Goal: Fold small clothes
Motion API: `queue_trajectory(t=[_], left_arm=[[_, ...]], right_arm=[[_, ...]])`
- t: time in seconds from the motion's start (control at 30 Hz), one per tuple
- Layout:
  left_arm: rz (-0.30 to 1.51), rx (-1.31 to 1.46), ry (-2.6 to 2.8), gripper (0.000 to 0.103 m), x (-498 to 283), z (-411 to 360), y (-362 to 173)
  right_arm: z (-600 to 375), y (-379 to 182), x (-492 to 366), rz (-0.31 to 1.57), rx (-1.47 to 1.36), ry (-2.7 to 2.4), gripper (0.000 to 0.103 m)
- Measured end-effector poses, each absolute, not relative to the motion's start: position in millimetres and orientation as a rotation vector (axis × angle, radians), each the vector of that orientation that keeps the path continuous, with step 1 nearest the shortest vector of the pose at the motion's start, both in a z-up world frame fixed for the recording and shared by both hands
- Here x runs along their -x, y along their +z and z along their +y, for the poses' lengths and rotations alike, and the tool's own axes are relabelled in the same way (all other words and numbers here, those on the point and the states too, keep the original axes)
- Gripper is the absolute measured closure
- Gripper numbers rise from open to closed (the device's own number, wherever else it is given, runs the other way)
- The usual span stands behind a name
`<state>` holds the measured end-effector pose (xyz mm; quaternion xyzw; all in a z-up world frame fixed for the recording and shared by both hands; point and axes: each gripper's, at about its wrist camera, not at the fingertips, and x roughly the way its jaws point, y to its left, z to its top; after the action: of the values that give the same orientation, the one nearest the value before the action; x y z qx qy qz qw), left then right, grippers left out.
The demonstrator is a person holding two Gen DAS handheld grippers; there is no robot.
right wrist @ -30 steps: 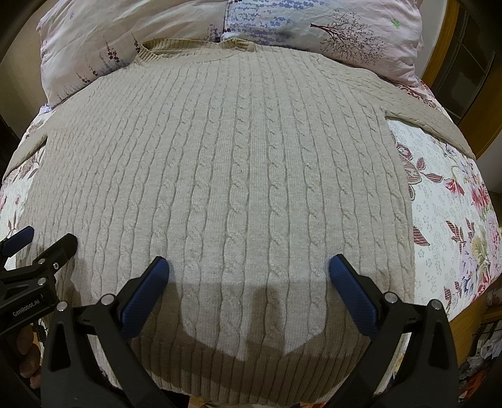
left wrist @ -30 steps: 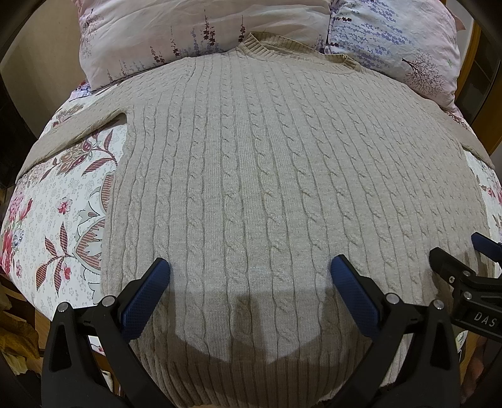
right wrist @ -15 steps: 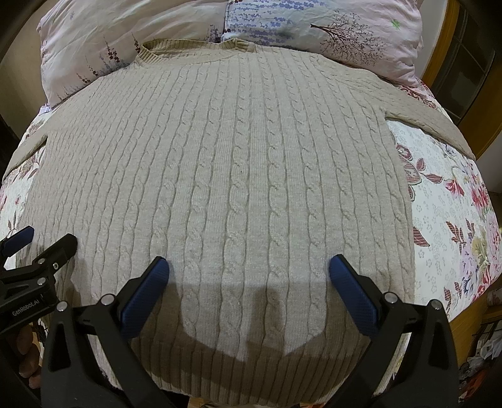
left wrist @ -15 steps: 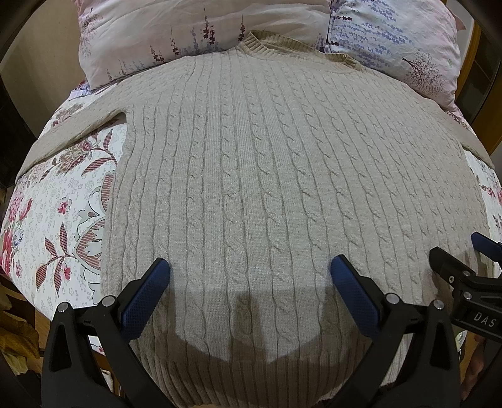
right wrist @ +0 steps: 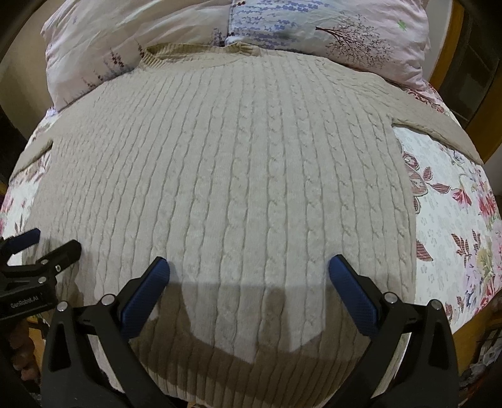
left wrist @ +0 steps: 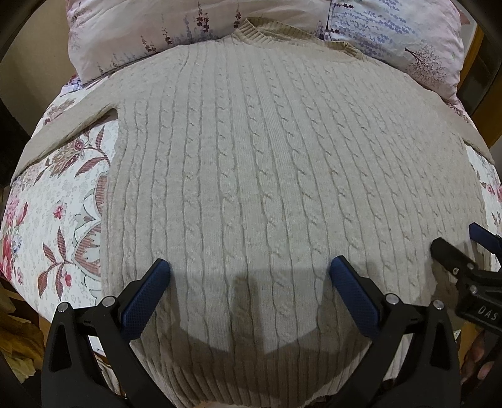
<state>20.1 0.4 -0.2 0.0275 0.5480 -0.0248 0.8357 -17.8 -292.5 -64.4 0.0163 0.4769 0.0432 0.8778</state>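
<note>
The sweater lay flat, unfolded, on the bed. Both grippers, left and right, hung wide open and empty above its hem. Folding looked unstarted; next, grasp an edge.

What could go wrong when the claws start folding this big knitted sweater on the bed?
1. The sweater is thick and wide, and both claws, left and right, hang open near its hem. One pinch might catch only the top layer, so the fold could come out crooked.
2. Its collar lies against the pillows, so a tug might drag or bunch it there.
3. The sleeve spreads toward the bed's edge and could slip off.
</note>
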Motion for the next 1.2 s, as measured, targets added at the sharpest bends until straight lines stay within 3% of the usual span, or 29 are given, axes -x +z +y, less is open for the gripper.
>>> queue_trajectory(t=[0.17,0.23,0.63,0.93,1.2], left_arm=[[1.173,-0.022,-0.059,0.001,-34,5,4],[1.177,-0.013,-0.057,0.001,-43,5,6],[1.171,0.098,-0.094,0.001,-101,8,16],[1.143,0.14,-0.152,0.001,-131,1,19],[1.153,0.193,-0.189,0.001,-139,5,15]], right_arm=[[-322,-53,1,0.968,-0.185,0.115,0.009],[-349,-46,-12,0.944,-0.311,0.127,0.017],[-535,-37,-77,0.774,-0.852,-0.095,0.033],[-609,-71,-96,0.725,-1.085,-0.224,0.062],[-626,-79,-105,0.69,-1.125,-0.279,0.074]])
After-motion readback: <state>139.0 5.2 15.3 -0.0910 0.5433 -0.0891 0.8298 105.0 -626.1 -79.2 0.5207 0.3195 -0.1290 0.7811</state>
